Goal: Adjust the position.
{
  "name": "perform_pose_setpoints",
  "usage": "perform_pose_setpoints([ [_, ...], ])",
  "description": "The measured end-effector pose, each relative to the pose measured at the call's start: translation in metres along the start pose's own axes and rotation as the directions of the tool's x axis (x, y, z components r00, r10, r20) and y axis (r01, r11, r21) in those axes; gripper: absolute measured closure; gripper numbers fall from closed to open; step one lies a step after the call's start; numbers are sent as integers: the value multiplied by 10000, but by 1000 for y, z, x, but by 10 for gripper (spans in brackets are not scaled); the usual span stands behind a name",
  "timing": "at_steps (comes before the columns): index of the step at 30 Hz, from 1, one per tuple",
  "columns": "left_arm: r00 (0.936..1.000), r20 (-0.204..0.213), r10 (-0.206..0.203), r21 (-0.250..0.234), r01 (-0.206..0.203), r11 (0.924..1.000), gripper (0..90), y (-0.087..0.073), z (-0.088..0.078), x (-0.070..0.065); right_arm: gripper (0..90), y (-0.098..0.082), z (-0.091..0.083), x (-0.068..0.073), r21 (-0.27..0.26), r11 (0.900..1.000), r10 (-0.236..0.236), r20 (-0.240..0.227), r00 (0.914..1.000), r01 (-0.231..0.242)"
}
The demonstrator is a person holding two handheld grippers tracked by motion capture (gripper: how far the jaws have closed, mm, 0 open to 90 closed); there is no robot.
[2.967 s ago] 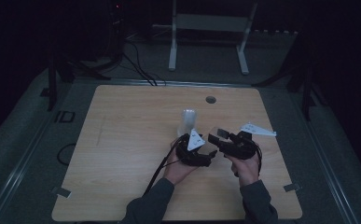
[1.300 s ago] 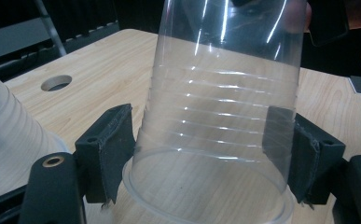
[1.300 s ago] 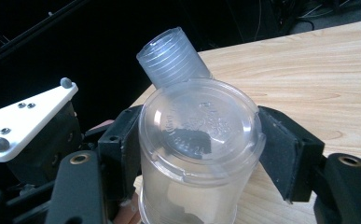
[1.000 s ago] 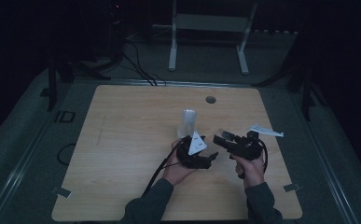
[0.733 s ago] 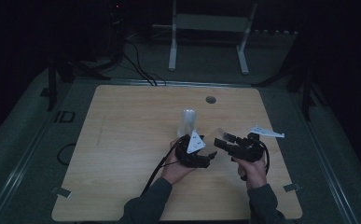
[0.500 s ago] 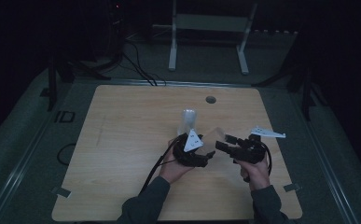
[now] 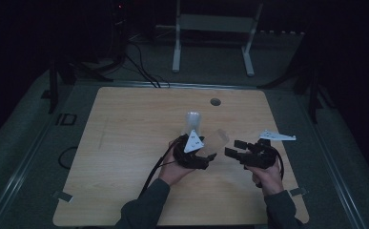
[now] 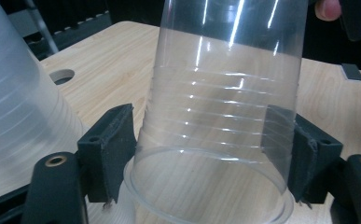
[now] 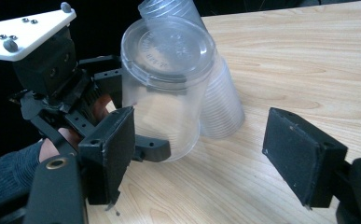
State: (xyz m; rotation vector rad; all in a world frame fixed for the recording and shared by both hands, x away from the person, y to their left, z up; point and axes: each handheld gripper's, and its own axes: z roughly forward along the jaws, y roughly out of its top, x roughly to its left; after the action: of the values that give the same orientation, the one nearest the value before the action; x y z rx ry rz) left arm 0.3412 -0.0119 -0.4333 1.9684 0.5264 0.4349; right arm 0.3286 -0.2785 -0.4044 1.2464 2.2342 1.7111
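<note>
My left gripper (image 7: 210, 153) is shut on a clear plastic cup (image 7: 215, 140), which it holds tipped on its side above the wooden table (image 7: 125, 143). In the left gripper view the cup (image 8: 220, 107) sits between both pads (image 8: 113, 147), rim toward the camera. A stack of clear cups (image 7: 192, 123) lies on the table just behind it. My right gripper (image 7: 234, 149) stands to the right of the cup; its jaws have just been opening. In the right gripper view its pads (image 9: 299, 158) are wide apart and touch nothing, with the cup's base (image 9: 169, 51) facing them farther off.
A round hole (image 7: 215, 101) is cut in the table near its far edge. Metal stand legs (image 7: 210, 38) rise on the floor beyond the table. A cable (image 7: 156, 167) trails from the left gripper toward the near edge. Bare wood spreads to the left.
The right gripper's jaws have spread wider and it has drawn slightly back to the right of the cup. The left hand keeps the cup in place.
</note>
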Motion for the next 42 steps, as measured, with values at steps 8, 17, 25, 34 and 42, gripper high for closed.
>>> perform_pose_setpoints([
  [8, 9999, 85, 70, 35, -70, 10000, 266, 1, -3, 1, 225, 6, -7, 0, 336, 9989, -330, 66, 9994, 328],
  [17, 9992, 253, 305, 190, -310, 9993, 266, 3, -6, 3, 184, 12, -6, 4, 1308, 9850, -1174, 279, 9927, 1128],
  [25, 9977, 429, 534, 388, -550, 9977, 266, 4, -7, 4, 184, 17, -3, 9, 2410, 9526, -2021, 451, 9783, 1857],
  [34, 9963, 575, 638, 617, -673, 9958, 266, 2, -8, 5, 235, 20, 1, 16, 3457, 9009, -2977, 526, 9532, 2623],
  [42, 9937, 783, 804, 790, -865, 9931, 266, 1, -8, 6, 264, 24, 3, 20, 4081, 8576, -3658, 560, 9290, 3131],
])
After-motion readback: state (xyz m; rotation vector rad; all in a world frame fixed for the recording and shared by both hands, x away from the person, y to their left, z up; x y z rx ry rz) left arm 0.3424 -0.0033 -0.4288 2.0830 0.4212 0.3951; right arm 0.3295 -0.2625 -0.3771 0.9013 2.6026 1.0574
